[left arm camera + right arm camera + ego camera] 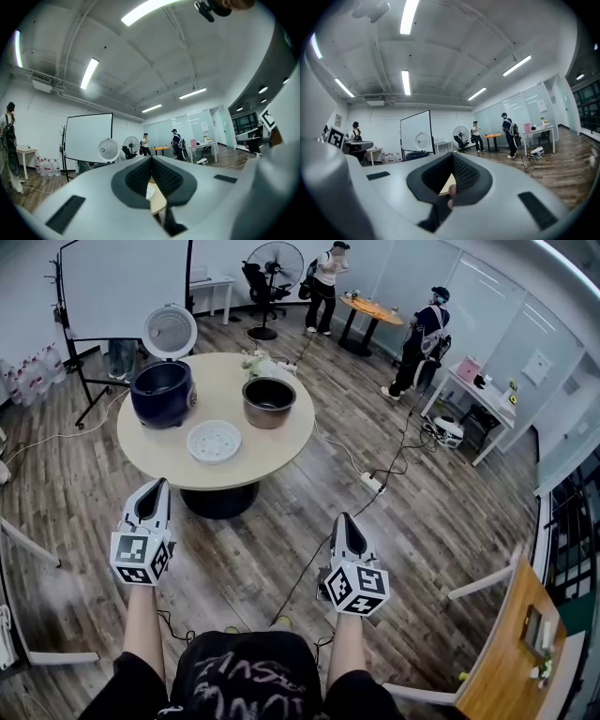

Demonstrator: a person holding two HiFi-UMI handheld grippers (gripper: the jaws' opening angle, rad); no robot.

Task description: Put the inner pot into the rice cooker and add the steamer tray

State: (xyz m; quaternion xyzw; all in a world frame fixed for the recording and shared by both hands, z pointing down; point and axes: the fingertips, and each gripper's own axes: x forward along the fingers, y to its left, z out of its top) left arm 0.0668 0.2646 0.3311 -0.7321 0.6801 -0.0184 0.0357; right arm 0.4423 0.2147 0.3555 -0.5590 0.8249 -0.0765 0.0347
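Note:
A dark blue rice cooker with its white lid raised stands at the left of the round table. The metal inner pot sits on the table's right side. The white steamer tray lies near the front edge. My left gripper and right gripper hover shut and empty in front of the table, pointing level at it. Between the closed jaws in the left gripper view I glimpse the tray and the table edge.
A whiteboard and a coat stand are behind the table, with water bottles at the left. A power cable runs over the wooden floor at the right. Two people stand by an orange table far back.

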